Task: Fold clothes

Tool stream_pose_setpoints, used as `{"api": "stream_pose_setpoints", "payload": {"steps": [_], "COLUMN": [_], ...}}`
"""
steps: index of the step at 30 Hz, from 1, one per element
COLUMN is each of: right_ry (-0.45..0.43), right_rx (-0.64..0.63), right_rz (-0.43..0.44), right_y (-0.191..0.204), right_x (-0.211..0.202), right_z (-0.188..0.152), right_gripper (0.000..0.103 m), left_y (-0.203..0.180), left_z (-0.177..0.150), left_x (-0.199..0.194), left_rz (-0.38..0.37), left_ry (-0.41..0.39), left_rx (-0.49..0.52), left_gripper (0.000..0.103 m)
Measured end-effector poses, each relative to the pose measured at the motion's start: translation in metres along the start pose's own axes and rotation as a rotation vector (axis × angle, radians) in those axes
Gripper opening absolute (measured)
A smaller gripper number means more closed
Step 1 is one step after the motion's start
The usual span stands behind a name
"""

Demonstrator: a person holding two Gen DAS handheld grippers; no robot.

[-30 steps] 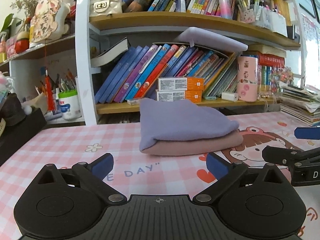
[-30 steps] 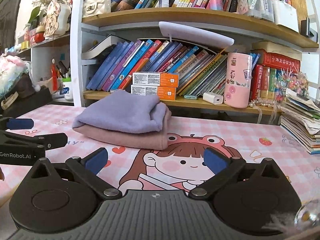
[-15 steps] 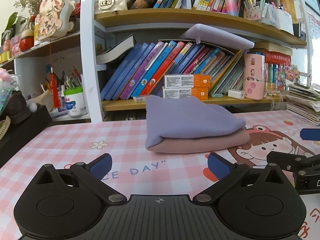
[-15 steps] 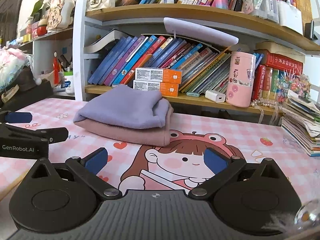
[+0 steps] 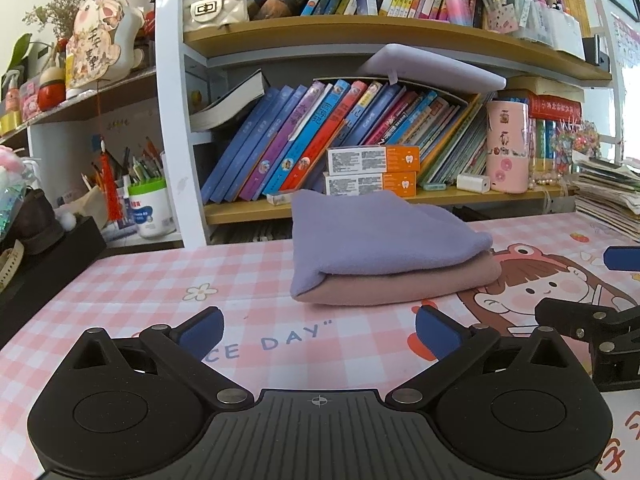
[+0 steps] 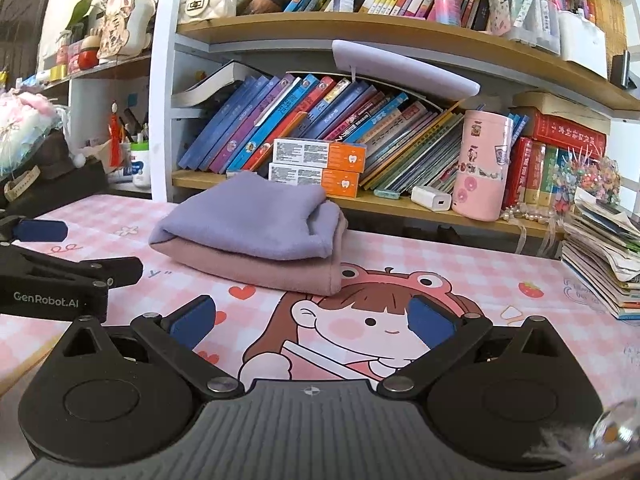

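Observation:
A folded purple cloth (image 5: 372,236) lies on top of a folded pink cloth (image 5: 404,290) on the pink checked table mat (image 5: 160,280), near the bookshelf. The stack also shows in the right wrist view, purple cloth (image 6: 256,224) over pink cloth (image 6: 264,272). My left gripper (image 5: 318,334) is open and empty, a short way in front of the stack. My right gripper (image 6: 310,322) is open and empty, in front and to the right of the stack. Each gripper shows at the edge of the other's view.
A bookshelf (image 5: 360,32) with slanted books (image 5: 320,136), two orange boxes (image 5: 372,170) and a pink canister (image 5: 507,146) stands behind the table. A stack of magazines (image 6: 600,256) sits at the right. A black box (image 5: 44,264) is at the left.
Both grippers have drawn slightly back and shifted, so the stack sits a little farther right and higher in the left view. The clothes have not moved. Both jaws stay open.

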State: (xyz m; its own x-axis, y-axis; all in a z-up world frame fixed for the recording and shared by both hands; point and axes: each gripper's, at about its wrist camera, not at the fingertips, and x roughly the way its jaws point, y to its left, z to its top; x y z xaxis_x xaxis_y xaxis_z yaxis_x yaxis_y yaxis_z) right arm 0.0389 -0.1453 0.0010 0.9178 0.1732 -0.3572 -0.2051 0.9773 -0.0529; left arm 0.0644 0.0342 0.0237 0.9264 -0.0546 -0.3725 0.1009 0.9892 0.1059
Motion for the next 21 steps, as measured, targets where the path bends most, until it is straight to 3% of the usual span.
{"api": "stream_pose_setpoints", "payload": {"steps": [21], "right_ry": [0.011], "right_rx": [0.018], "right_rz": [-0.006], "right_y": [-0.0033], "right_x": [0.0011], "right_z": [0.0004], "right_gripper": [0.103], "left_y": [-0.0012], "left_z": [0.0001], "left_x": [0.0065], "left_rz": [0.006], "left_ry": [0.044], "left_rx": [0.013], "left_gripper": [0.103]}}
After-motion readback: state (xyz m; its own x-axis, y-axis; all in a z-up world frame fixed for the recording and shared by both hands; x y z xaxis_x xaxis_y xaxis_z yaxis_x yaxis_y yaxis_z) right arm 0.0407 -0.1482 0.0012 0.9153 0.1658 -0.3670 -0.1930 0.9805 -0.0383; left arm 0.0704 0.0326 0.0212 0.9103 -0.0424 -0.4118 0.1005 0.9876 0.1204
